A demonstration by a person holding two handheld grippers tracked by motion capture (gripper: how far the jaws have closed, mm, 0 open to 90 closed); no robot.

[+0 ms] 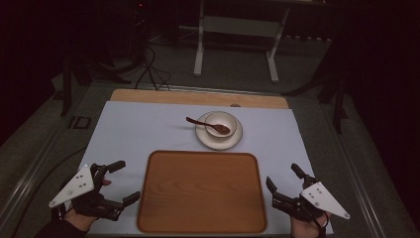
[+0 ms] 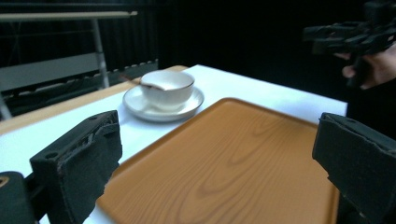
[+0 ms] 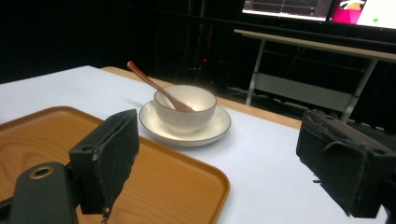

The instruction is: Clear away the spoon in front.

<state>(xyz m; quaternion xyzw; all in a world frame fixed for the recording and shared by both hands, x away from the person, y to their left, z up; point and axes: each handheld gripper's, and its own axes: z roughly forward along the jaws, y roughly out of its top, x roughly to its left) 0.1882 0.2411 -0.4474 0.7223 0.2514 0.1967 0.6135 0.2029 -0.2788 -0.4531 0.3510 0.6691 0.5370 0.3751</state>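
Tray (image 1: 202,191) lies flat between my 2 grippers in the high view, on the pale table cover (image 1: 129,134). My left gripper (image 1: 123,182) sits just off its left edge and my right gripper (image 1: 282,182) just off its right edge, both with jaws spread wide and nothing in them. Beyond the tray's far edge stands a white bowl (image 1: 220,124) on a saucer (image 1: 219,139), with a wooden spoon (image 1: 208,125) resting in the bowl.

Left gripper view: the tray (image 2: 233,163) looks like stiff wood with a low raised rim, so I judge it light and rigid but smooth enough to slip. The bowl (image 2: 167,87) and saucer (image 2: 163,106) look like glazed ceramic, fragile and slick.

Right gripper view: the tray's (image 3: 177,186) rounded corner lies just short of the saucer (image 3: 187,130); I cannot tell whether they touch. The spoon (image 3: 156,87) leans loose on the bowl (image 3: 185,109) rim and would probably rattle or tip out if jolted. I would pinch the tray on its 2 side rims, level, and take the saucer by its lip rather than the bowl wall.
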